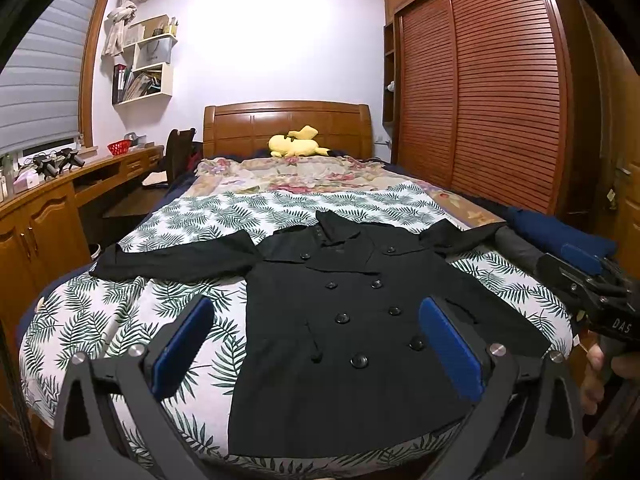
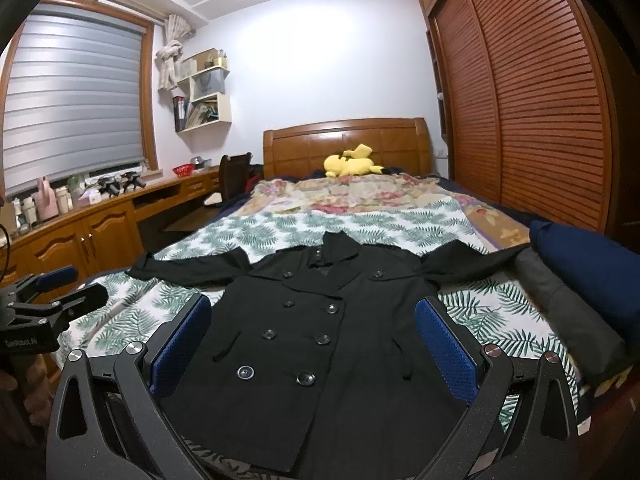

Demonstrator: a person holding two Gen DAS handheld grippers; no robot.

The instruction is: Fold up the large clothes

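Black double-breasted coat (image 1: 344, 312) laid flat, front up, sleeves out, on leaf-print sheet (image 1: 120, 320) at near end of bed | left gripper (image 1: 316, 344) spread wide, holding nothing | right gripper (image 2: 312, 344) same, empty | yellow plush (image 1: 296, 142) far by headboard

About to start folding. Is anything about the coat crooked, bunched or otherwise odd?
Nothing stands out. The black coat lies flat, front up and buttoned, on the leaf-print sheet, sleeves spread to both sides. Both hand-held grippers hover open over its hem.
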